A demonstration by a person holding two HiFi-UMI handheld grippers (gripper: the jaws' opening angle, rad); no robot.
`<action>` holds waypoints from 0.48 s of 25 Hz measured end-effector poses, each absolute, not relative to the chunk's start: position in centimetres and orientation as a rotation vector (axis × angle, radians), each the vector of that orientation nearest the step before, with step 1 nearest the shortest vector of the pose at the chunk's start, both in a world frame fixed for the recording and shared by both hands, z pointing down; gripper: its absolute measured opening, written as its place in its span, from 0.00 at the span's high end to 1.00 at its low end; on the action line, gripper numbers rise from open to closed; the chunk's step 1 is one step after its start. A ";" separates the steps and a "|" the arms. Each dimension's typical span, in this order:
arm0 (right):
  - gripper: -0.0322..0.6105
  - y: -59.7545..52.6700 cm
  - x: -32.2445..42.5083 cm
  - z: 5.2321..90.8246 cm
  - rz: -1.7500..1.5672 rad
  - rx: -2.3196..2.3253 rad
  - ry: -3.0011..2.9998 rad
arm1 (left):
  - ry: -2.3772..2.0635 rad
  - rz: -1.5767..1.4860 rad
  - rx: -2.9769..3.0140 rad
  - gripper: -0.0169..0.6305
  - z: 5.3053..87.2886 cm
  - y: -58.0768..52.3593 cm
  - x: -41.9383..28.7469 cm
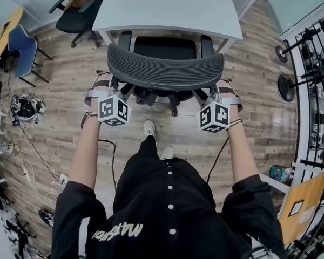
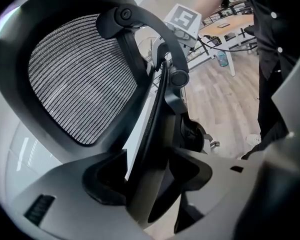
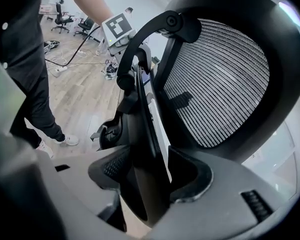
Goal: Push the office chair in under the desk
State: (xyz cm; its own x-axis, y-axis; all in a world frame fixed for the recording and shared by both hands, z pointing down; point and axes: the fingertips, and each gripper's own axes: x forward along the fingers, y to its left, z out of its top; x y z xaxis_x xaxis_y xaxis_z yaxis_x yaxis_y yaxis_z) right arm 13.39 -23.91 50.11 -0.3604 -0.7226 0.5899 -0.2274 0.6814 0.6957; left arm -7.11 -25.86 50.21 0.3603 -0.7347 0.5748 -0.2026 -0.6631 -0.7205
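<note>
A black office chair with a mesh backrest [image 1: 165,69] stands in front of the grey desk [image 1: 167,7]. Its seat [image 1: 164,47] and armrests reach the desk's near edge. My left gripper [image 1: 106,88] is at the backrest's left side and my right gripper [image 1: 224,92] is at its right side. In the left gripper view the jaws [image 2: 149,184] straddle the backrest's frame edge [image 2: 155,129], with gaps showing beside it. In the right gripper view the jaws [image 3: 150,179] straddle the frame edge [image 3: 142,119] the same way. The mesh [image 2: 80,79] fills much of each view.
A second black chair [image 1: 78,9] stands left of the desk, and a blue chair [image 1: 24,47] stands further left. Cables [image 1: 27,166] and a bundle [image 1: 26,107] lie on the wooden floor at left. A fan [image 1: 286,85], a metal rack [image 1: 318,90] and a cardboard box [image 1: 302,204] line the right side.
</note>
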 end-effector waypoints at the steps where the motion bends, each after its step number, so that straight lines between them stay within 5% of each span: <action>1: 0.57 -24.2 13.5 50.1 -0.632 0.743 -1.912 | 0.808 -1.278 -2.081 0.55 50.2 -26.1 -7.0; 12: 0.57 -27.6 12.4 50.1 -0.625 0.760 -1.900 | 0.784 -1.263 -2.088 0.55 50.2 -30.1 -8.1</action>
State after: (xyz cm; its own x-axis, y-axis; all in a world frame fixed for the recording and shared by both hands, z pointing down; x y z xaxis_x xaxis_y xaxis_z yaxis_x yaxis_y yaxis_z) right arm 12.41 -27.63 50.12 -0.3445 -0.7317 0.5881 -0.2393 0.6742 0.6987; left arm -8.06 -30.14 50.23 0.3822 -0.7272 0.5702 -0.1884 -0.6654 -0.7223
